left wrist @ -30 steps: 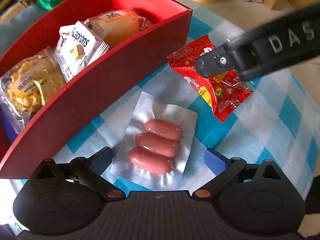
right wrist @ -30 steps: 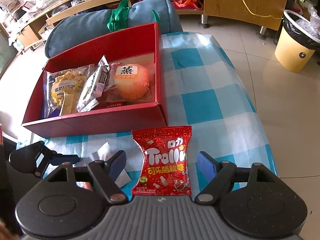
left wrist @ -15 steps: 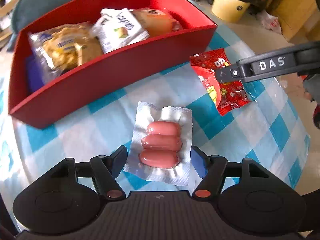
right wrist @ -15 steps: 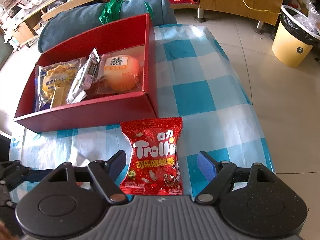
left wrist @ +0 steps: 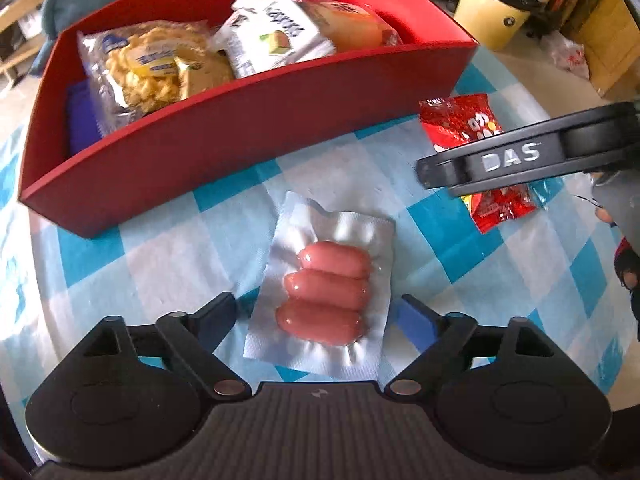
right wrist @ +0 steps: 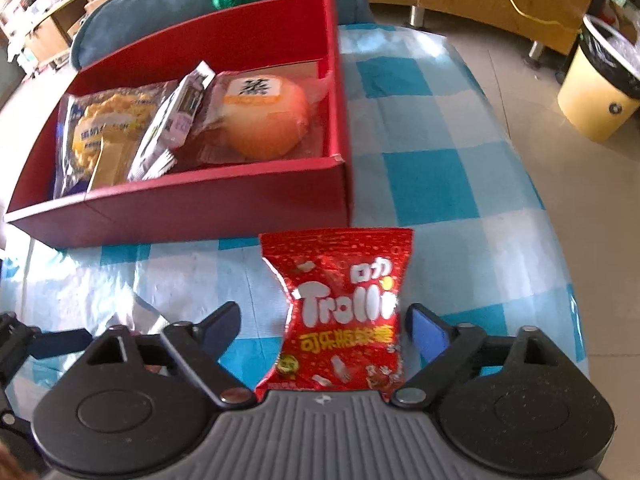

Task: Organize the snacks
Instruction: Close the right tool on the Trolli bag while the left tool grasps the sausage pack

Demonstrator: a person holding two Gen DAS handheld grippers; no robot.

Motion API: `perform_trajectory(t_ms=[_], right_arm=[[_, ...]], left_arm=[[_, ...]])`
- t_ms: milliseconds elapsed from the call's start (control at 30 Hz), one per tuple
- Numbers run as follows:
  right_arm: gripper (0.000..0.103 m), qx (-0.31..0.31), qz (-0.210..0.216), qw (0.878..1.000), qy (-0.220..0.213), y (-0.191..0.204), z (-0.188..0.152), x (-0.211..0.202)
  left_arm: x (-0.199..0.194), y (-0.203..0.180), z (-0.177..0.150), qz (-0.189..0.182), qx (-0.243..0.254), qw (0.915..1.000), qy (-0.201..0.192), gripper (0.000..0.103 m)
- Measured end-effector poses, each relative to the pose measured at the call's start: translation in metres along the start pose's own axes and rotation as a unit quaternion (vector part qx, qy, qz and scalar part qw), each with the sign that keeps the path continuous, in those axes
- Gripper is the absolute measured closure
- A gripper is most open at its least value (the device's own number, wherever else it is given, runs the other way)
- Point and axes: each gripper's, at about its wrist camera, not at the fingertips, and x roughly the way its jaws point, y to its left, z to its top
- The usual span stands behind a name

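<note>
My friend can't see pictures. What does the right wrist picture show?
The right gripper, its fingers opening, straddles a red Trolli candy bag on a blue-checked tablecloth. Behind it, a red box holds three wrapped snacks.

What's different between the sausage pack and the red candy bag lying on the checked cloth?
The sausage pack is clear and silvery, showing three pink sausages; the candy bag is shiny red with printed lettering that hides its contents. The sausage pack lies flat with bulges over the sausages; the candy bag is pinched in at the middle. Both are sealed and lie outside the red box, each between the opening jaws of a gripper without being pressed.
</note>
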Motion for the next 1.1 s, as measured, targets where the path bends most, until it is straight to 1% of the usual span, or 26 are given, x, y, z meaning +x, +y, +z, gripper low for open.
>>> perform_trajectory(t_ms=[33,100,133,167,200,233,267,300,333,467,700,833,1033,1100], right_arm=[[0.01,-0.005,-0.001,1.0,-0.001,0.002,-0.001,0.001],[0.01,-0.022,-0.01,1.0,-0.003,0.007,-0.005,0.002],[0.012,-0.031,-0.017,0.999,-0.003,0.01,-0.006,0.003],[0.015,-0.037,-0.024,0.999,-0.004,0.013,-0.008,0.001],[0.021,-0.041,-0.027,0.999,-0.007,0.014,-0.01,-0.001],[0.032,-0.041,-0.026,0.999,-0.01,0.015,-0.012,-0.004],[0.039,-0.043,-0.027,0.999,-0.012,0.016,-0.013,-0.007],[0.049,-0.043,-0.024,0.999,-0.014,0.016,-0.014,-0.011],[0.052,-0.041,-0.025,0.999,-0.013,0.017,-0.016,-0.014],[0.054,-0.06,-0.031,0.998,-0.009,0.028,-0.027,-0.021],[0.056,-0.066,-0.016,0.998,-0.012,0.041,-0.049,-0.038],[0.057,-0.065,-0.007,0.998,-0.014,0.045,-0.06,-0.047],[0.057,-0.077,-0.018,0.997,-0.003,0.048,-0.07,-0.038],[0.055,-0.083,-0.017,0.996,0.004,0.049,-0.073,-0.034]], left_arm=[[0.003,-0.004,0.001,0.008,0.008,0.9999,-0.001,0.012],[0.002,-0.008,-0.002,0.019,0.017,0.9997,-0.003,0.014],[0.001,-0.008,-0.002,0.018,0.015,0.9997,-0.005,0.017],[0.001,-0.008,-0.002,0.017,0.014,0.9997,-0.007,0.024],[-0.002,-0.007,-0.002,0.017,0.012,0.9997,-0.008,0.025],[-0.004,-0.005,-0.003,0.018,0.01,0.9998,-0.007,0.026],[-0.005,-0.002,-0.004,0.015,0.003,0.9999,-0.005,0.026],[-0.006,0.0,-0.005,0.012,-0.001,0.9999,-0.003,0.027],[-0.008,0.002,-0.006,0.012,-0.002,0.9999,-0.003,0.027],[-0.016,0.007,-0.01,0.008,-0.012,0.9999,-0.001,0.028],[-0.03,0.013,-0.017,0.001,-0.03,0.9995,-0.011,0.028],[-0.034,0.014,-0.024,0.003,-0.031,0.9994,-0.013,0.028],[-0.027,0.017,-0.032,0.011,-0.038,0.9992,-0.006,0.028],[-0.022,0.016,-0.033,0.016,-0.035,0.9993,-0.003,0.027]])
